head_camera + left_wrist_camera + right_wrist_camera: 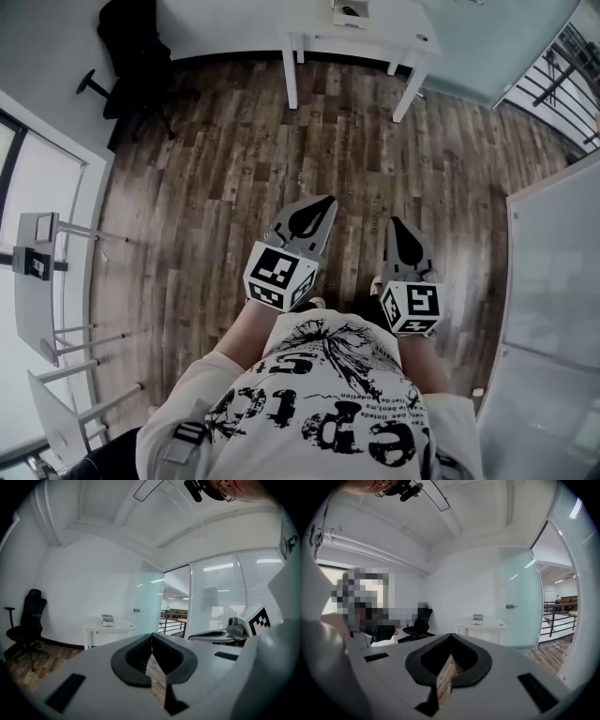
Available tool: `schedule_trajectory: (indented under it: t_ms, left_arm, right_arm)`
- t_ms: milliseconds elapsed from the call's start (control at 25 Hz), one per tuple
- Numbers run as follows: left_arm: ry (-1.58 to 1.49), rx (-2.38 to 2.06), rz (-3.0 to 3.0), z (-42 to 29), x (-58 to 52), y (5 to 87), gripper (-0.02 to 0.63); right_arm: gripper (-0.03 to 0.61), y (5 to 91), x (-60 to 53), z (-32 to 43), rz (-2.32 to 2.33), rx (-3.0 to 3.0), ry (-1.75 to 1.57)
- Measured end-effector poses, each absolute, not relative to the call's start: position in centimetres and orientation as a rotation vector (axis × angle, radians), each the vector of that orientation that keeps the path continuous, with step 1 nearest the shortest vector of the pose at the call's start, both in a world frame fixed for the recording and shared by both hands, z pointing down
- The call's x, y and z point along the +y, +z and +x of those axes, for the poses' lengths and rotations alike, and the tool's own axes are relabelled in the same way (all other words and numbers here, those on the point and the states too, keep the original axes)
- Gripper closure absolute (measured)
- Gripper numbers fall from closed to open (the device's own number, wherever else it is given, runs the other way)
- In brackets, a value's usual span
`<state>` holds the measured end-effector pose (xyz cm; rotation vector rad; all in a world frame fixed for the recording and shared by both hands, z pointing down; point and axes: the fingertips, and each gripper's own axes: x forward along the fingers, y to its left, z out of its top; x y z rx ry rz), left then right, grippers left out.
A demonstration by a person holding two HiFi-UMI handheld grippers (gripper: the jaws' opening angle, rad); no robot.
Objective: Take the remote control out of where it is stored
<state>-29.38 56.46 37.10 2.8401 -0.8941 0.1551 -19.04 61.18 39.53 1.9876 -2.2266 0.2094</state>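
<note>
The left tongs (pixel 322 202) and the right tongs (pixel 397 225), two in all, were each pressed together on nothing above the wooden floor (pixel 206 187), pointing toward one far white counter (pixel 394 42) bearing one small grey box (pixel 349 11); no remote control showed in any view, so neither hand could be judged nearer.

1. A white table (pixel 361 42) stands ahead of you on the wood-plank floor (pixel 216 178), a small box (pixel 350 11) on top.
2. A black office chair (pixel 131 56) sits to its left, near the wall.
3. A frosted glass panel (pixel 497 47) rises on its right.
</note>
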Motion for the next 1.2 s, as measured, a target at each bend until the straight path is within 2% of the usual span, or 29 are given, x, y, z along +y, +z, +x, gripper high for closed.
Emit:
schedule_trajectory:
  t_ms: [560, 1200]
  left_arm:
    - [0.184, -1.192, 2.727, -23.5, 50.7, 36.6, 0.604]
    - [0.234, -1.333, 2.731, -7.5, 45.0, 35.8, 0.604]
  right_arm:
    - [0.581, 39.7, 53.4, -12.1, 1.769, -2.453, 0.232]
    - [0.581, 38.6, 45.6, 4.3, 1.678, -2.576, 0.205]
